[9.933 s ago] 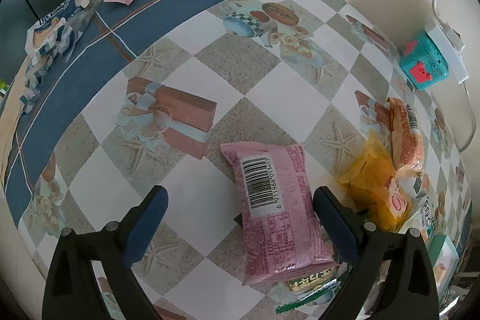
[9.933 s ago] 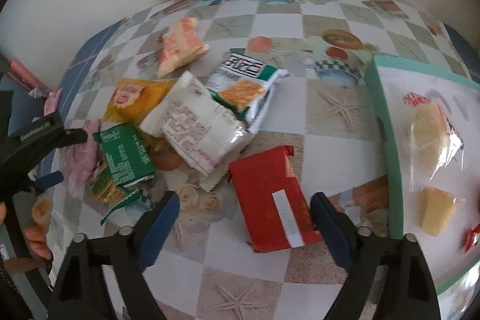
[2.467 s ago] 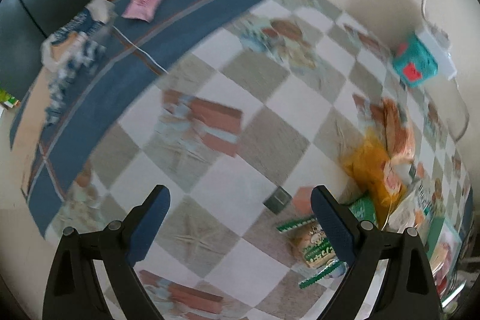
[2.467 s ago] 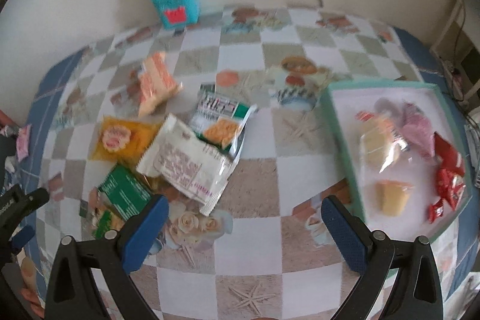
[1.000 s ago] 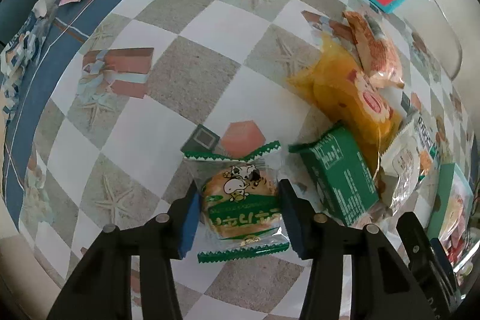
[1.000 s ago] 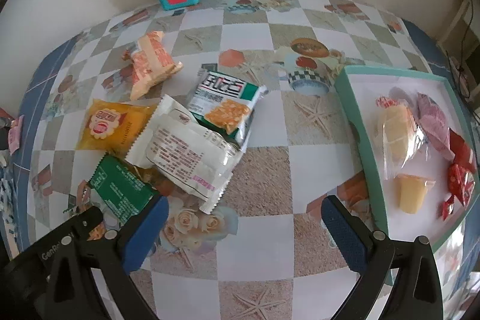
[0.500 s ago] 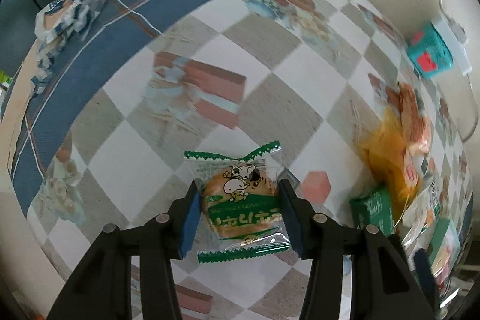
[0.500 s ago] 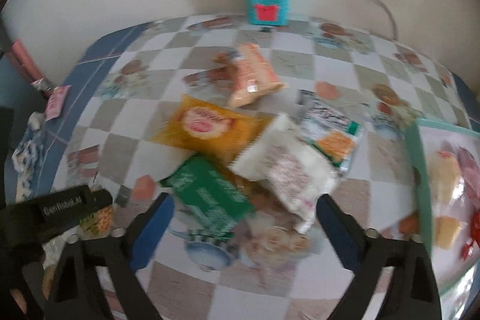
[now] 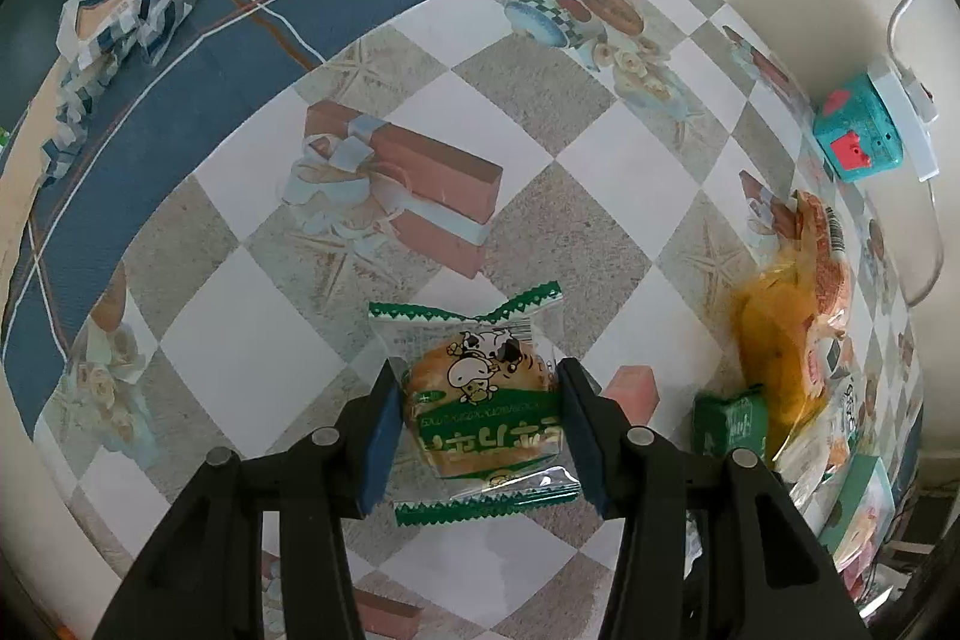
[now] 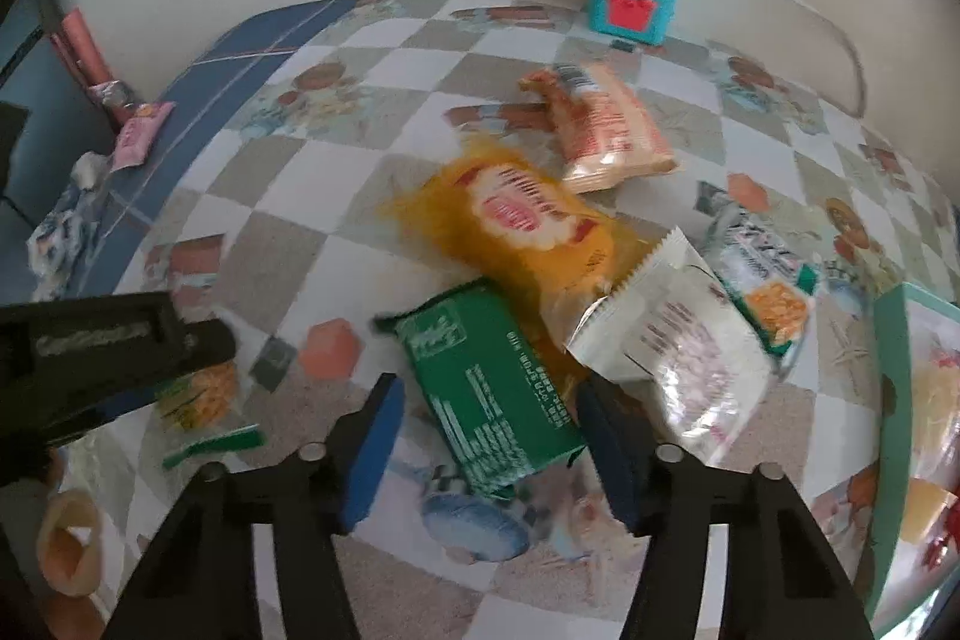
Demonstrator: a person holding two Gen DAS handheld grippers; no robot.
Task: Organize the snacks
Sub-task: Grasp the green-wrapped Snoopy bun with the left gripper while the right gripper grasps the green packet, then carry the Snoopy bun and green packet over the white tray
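The left tongs [image 9: 477, 421] are gripping a small clear-wrapped bun packet with green zigzag ends and a cartoon cow [image 9: 480, 403], both blue pads pressing on its sides, and it looks lifted just off the checked, picture-printed tabletop [image 9: 258, 364]. On the other side, the right tongs [image 10: 489, 439] are closing in over a flat dark-green foil packet [image 10: 489, 388]; their jaws have just been narrowing with the packet between them. The picture is smeared there, so I cannot be sure the pads are pressing on it yet; they seem to stand just clear of its edges.

The green packet is lying partly under a crinkly yellow bag with a red-and-white label [image 10: 516, 226] and touching a white packet with small print [image 10: 672, 346], with an orange-and-white bag [image 10: 606, 130] and a green-and-white chip packet [image 10: 762, 268] further back. The mint-rimmed white tray [image 10: 891, 370], already carrying a few snacks, is sitting at the far right edge.

To take this packet well, I would say the right tongs should be squeezing it across its short width, near the free lower end, away from the overlapping yellow bag. Lifting should be slow and slightly towards the holder, so the green packet is sliding out from under its neighbours rather than dragging them along. The foil looks slippery, so a firm, square pinch matters. Meanwhile the left tongs should be keeping the bun steady and well apart, so the two tools are not colliding on the way to the tray.
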